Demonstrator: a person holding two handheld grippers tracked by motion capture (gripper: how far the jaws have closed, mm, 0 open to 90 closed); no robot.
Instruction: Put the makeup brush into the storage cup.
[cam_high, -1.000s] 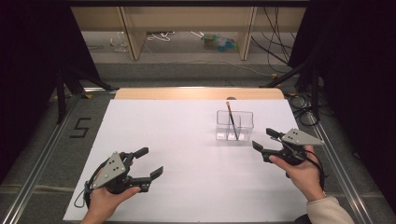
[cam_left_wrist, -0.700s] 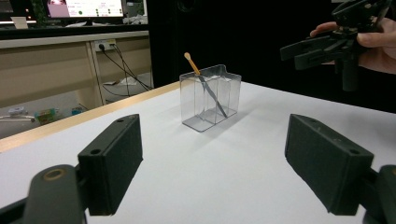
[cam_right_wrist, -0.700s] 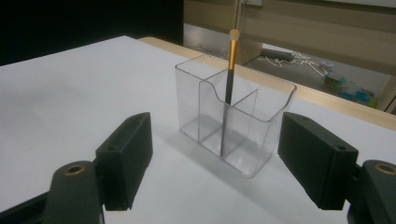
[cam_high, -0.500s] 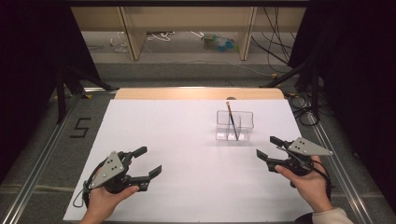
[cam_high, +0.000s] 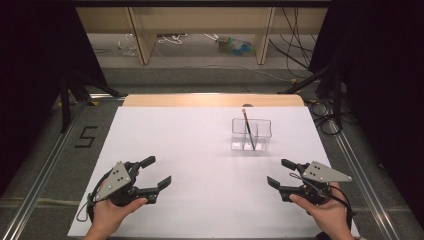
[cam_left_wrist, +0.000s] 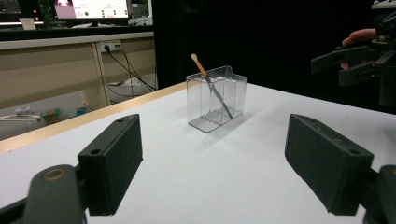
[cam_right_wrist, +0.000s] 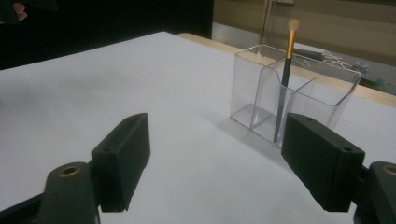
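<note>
Near open claws (cam_high: 279, 172), brush (cam_high: 248, 128) in holder (cam_high: 251, 135)

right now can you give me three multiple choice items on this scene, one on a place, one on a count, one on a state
1. Where is the brush?
A. flat on the table
B. standing in the clear holder
C. in the left gripper

2. How many brushes are in the holder?
A. one
B. two
C. three

3. How is the right gripper?
A. shut on the brush
B. shut on nothing
C. open, holding nothing

Key: 1 B, it leans inside the clear walls; 2 A, a single handle shows; 3 C, nothing sits between its spread jaws.
</note>
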